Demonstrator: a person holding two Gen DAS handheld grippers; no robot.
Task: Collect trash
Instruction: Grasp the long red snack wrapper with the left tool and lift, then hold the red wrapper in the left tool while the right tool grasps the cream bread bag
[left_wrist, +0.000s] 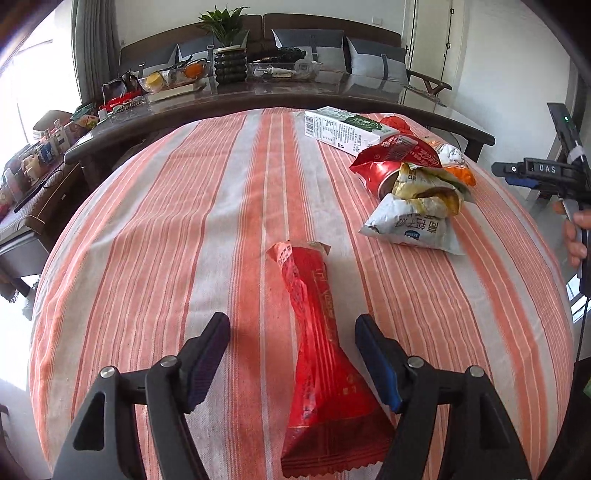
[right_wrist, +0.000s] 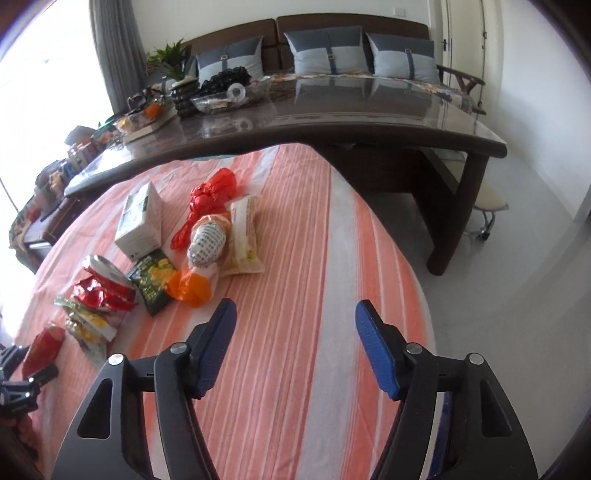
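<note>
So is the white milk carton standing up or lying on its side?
Lying on its side. The white milk carton rests flat on the striped cloth, one long printed face turned upward, beside the wrapper pile.

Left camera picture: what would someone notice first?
Probably the long red wrapper, lying flat on the striped cloth between the open fingers of the left gripper, untouched. Next comes the heap of trash further back on the right, with a white carton behind it.
</note>
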